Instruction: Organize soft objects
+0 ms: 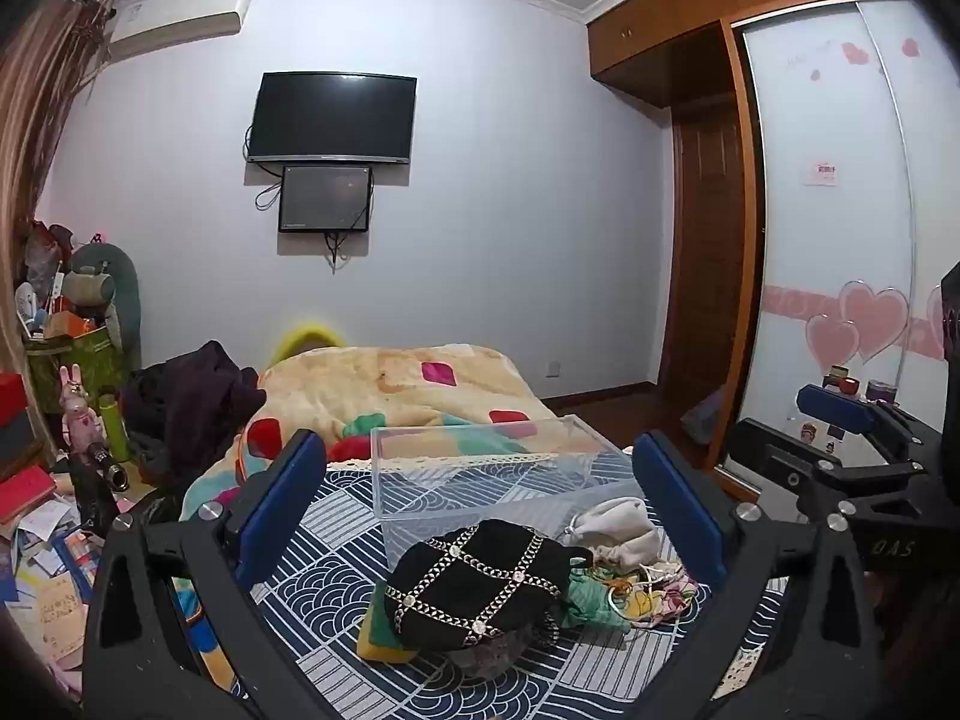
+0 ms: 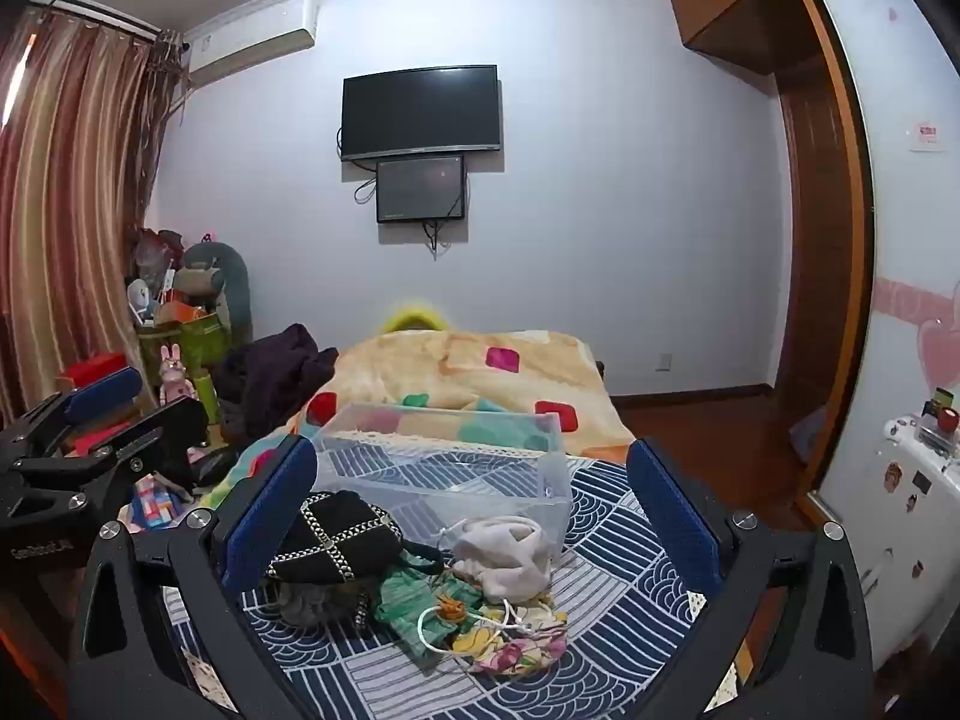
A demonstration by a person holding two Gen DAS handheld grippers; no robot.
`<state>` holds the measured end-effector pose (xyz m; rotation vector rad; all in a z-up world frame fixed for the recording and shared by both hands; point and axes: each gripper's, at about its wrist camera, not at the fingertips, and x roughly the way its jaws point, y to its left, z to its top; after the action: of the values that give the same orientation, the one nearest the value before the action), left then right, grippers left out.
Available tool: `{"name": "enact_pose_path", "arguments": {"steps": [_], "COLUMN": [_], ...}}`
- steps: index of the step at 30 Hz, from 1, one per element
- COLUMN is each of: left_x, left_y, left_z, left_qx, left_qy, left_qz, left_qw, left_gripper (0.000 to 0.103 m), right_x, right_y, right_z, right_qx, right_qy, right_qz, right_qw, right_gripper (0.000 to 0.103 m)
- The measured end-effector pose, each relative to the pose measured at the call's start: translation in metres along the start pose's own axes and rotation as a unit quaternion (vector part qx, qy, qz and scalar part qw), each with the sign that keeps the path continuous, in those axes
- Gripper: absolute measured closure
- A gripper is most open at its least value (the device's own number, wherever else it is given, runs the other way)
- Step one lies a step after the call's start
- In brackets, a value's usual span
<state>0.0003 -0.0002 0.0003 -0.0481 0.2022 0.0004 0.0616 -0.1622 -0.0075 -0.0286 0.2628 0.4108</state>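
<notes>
A pile of soft things lies on the blue patterned bedspread (image 1: 336, 546): a black hat with a silver chain grid (image 1: 480, 582), a white pouch (image 1: 618, 531), a green cloth (image 1: 591, 600), a floral pouch (image 2: 516, 636) and a yellow sponge (image 1: 384, 636) under the hat. A clear plastic box (image 1: 498, 468) stands just behind them, empty. My left gripper (image 1: 480, 498) is open, above the hat. My right gripper (image 2: 474, 504) is open, above the white pouch (image 2: 507, 555). The hat (image 2: 333, 534) and the box (image 2: 444, 468) also show in the right wrist view.
A beige blanket with coloured patches (image 1: 408, 390) covers the far bed. Dark clothes (image 1: 192, 402) lie at its left. Cluttered shelves and toys (image 1: 72, 360) stand on the left. A wardrobe with sliding doors (image 1: 840, 228) is on the right.
</notes>
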Motion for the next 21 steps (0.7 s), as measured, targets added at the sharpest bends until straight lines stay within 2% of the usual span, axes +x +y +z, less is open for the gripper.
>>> {"name": "enact_pose_path", "arguments": {"steps": [21], "left_x": [-0.0015], "left_y": [0.0006], "left_z": [-0.0015], "left_qx": [-0.001], "left_qy": [-0.01], "left_qz": [0.007], "left_qw": [0.9999], "left_gripper": [0.0], "right_x": [-0.0046], "right_y": [0.0], "right_z": [0.0028], "right_qx": [0.007], "right_qy": [-0.004], "right_qz": [0.004], "right_qw": [1.0], "right_gripper": [0.0]}}
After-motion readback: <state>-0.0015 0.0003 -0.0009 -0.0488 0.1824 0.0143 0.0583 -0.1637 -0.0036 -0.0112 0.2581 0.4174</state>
